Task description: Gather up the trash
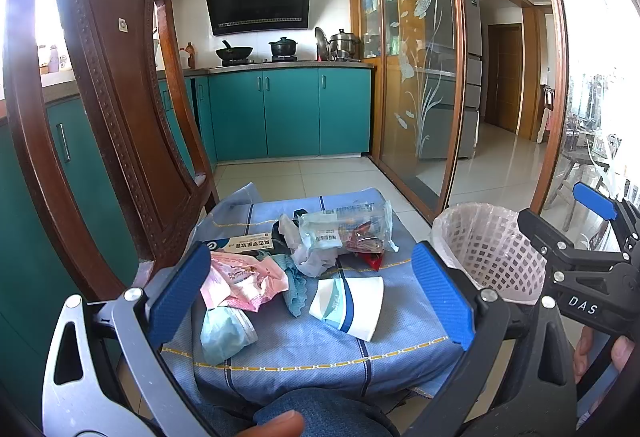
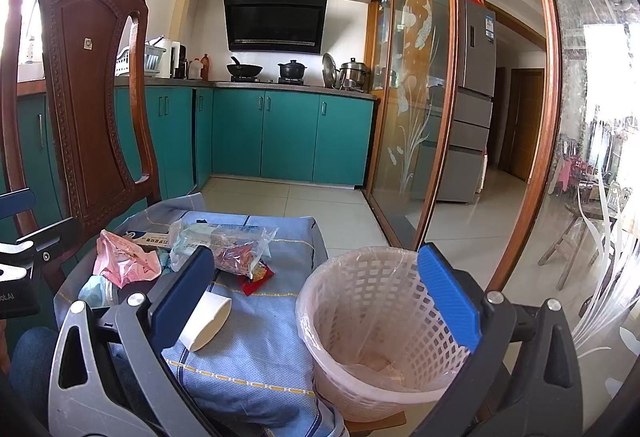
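Observation:
Trash lies on a blue cloth (image 1: 304, 349) over a low seat: a flattened paper cup (image 1: 347, 302), a pink wrapper (image 1: 240, 281), a blue face mask (image 1: 226, 331), crumpled tissue (image 1: 310, 257), a clear snack bag (image 1: 344, 227) and a small box (image 1: 246, 243). A pink lattice wastebasket (image 1: 486, 249) with a plastic liner stands to the right. My left gripper (image 1: 310, 291) is open and empty above the trash. My right gripper (image 2: 316, 299) is open and empty over the wastebasket (image 2: 376, 329); the paper cup (image 2: 208, 321) shows beside its left finger.
A carved wooden chair (image 1: 104, 109) stands at the left. Teal kitchen cabinets (image 1: 288, 113) and a stove with pots are behind. A glass sliding door (image 1: 420, 69) is at the right. A knee in jeans (image 1: 320, 413) is at the bottom.

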The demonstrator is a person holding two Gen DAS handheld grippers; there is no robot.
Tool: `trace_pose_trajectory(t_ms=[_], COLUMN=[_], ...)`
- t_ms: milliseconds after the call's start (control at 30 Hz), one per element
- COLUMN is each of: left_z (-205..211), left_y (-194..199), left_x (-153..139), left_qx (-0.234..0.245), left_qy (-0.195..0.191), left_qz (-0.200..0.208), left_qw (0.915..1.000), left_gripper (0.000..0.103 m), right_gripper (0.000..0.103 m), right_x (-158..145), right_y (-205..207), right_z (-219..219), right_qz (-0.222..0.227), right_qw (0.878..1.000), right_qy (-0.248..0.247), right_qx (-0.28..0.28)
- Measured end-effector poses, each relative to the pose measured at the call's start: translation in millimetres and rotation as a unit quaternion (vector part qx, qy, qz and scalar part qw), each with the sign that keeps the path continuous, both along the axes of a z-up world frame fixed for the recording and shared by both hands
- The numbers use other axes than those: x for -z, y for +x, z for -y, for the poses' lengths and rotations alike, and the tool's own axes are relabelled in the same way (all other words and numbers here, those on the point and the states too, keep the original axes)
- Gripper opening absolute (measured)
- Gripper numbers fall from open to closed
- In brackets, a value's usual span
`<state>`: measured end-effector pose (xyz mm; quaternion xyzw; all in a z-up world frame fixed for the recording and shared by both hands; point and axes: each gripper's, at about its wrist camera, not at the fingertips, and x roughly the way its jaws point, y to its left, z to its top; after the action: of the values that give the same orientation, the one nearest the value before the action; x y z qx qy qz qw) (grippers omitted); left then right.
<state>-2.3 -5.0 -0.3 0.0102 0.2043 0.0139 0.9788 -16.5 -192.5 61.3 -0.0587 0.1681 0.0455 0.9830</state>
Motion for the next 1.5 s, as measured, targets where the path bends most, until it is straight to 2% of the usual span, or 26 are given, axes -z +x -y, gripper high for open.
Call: trace_pose_trajectory(t_ms=[1267, 1367, 1500], left_z=[-1, -10, -50], left_y=[4, 9, 20], left_x=[3, 5, 21], left_qx=[-0.007, -0.018, -0.056], left_qy=[0.004, 0.013, -0.014], left_qz=[-0.015, -0.026, -0.075], left_qw=[0.9998, 0.9994, 0.9955], left_gripper=[0.100, 0.100, 0.099], right_gripper=[0.100, 0.100, 0.100], right_x=[0, 4, 29], right_y=[1, 13, 42], right_z=[-1, -1, -16], right_qz=[-0.001, -0.041, -0.116], right_qw=[1.000, 0.999, 0.991], right_qy=[0.000, 0.014, 0.019], right_qx=[0.000, -0.018, -0.061])
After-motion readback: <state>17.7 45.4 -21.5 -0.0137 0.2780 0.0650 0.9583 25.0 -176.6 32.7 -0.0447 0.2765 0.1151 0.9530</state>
